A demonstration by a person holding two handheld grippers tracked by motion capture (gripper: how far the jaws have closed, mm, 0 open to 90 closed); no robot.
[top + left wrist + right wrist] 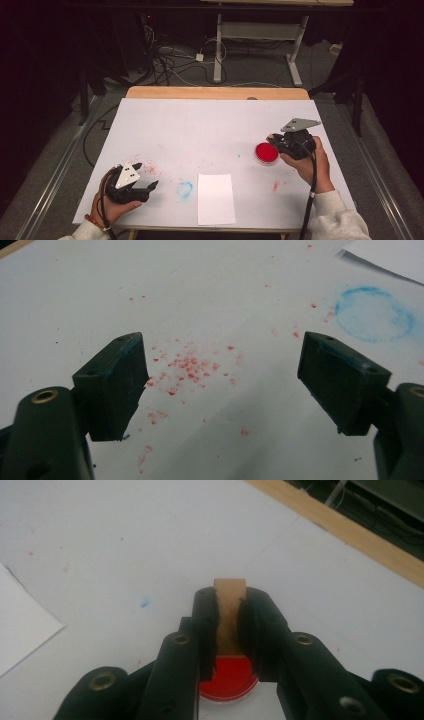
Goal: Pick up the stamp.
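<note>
Near the desk's right edge, the right gripper pinches a small wooden stamp upright over the red ink dish, seemingly to load it. By the front-left corner, the left gripper rests spread, holding nothing.

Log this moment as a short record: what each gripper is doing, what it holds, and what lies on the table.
right gripper: shut on a wooden stamp, held above the red ink dish
left gripper: open, nothing between its jaws, over red specks
white paper sheet: lies flat near the table's front edge
blue ring mark: left of the sheet
table: white cover, stained red and blue
</note>
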